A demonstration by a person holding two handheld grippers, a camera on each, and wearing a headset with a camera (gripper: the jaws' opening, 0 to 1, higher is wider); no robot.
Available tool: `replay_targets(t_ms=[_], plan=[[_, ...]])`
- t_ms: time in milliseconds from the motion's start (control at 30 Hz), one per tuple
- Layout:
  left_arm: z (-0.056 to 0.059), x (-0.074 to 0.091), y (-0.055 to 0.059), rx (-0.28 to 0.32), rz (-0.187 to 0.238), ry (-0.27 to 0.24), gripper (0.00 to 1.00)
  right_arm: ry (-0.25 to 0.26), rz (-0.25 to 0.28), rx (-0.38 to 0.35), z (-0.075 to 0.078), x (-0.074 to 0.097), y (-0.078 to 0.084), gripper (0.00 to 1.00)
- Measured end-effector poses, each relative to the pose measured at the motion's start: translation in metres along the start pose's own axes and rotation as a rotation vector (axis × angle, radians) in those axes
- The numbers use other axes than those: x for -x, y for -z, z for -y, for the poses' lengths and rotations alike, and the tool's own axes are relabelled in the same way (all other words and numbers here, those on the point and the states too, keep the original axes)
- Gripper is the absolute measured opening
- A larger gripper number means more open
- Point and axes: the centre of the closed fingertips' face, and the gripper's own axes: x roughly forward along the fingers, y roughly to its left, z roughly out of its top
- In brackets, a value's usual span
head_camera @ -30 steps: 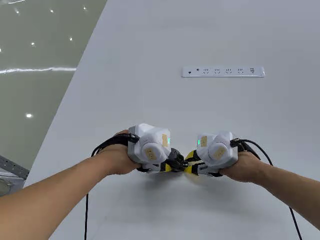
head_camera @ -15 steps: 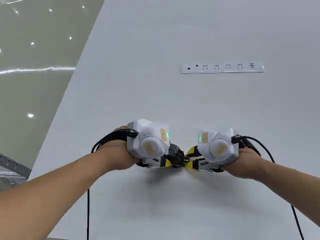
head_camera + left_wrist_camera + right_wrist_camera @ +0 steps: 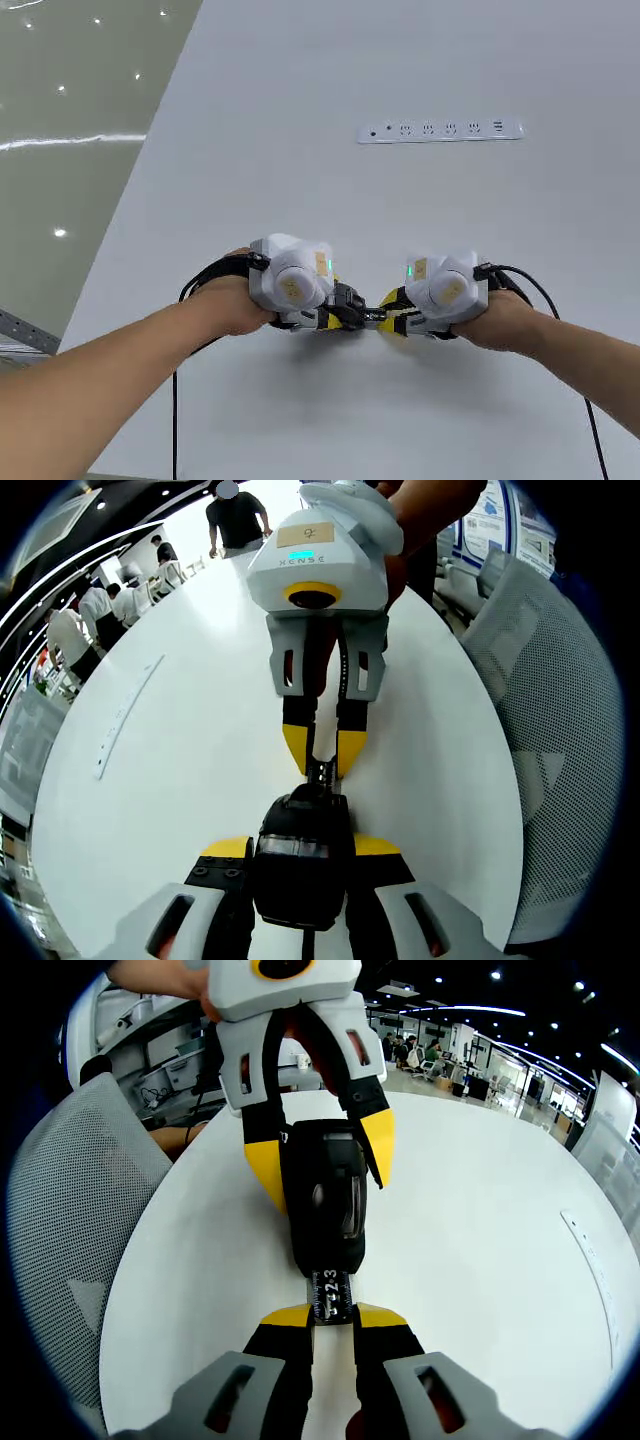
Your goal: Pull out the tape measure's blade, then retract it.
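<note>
Two firm grips: the left gripper [image 3: 332, 314] is closed around the case [image 3: 352, 305], and the right gripper [image 3: 392, 322] pinches the blade [image 3: 331, 1298] tip. Over the last half-second they have drawn slightly apart over the table [image 3: 300, 120], baring a short stretch of blade. The pull-out looks barely begun.

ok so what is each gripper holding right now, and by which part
Left gripper clamps the black tape measure case by its two sides; right gripper pinches the dark numbered blade near its free end.
</note>
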Motion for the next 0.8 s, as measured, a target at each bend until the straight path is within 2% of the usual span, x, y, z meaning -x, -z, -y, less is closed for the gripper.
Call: replay_targets(t_ms=[800], plan=[[0.001,-0.001,0.0,-0.001,-0.013,0.009,0.31,-0.001,-0.01,-0.019,0.002,0.026,0.025,0.11]])
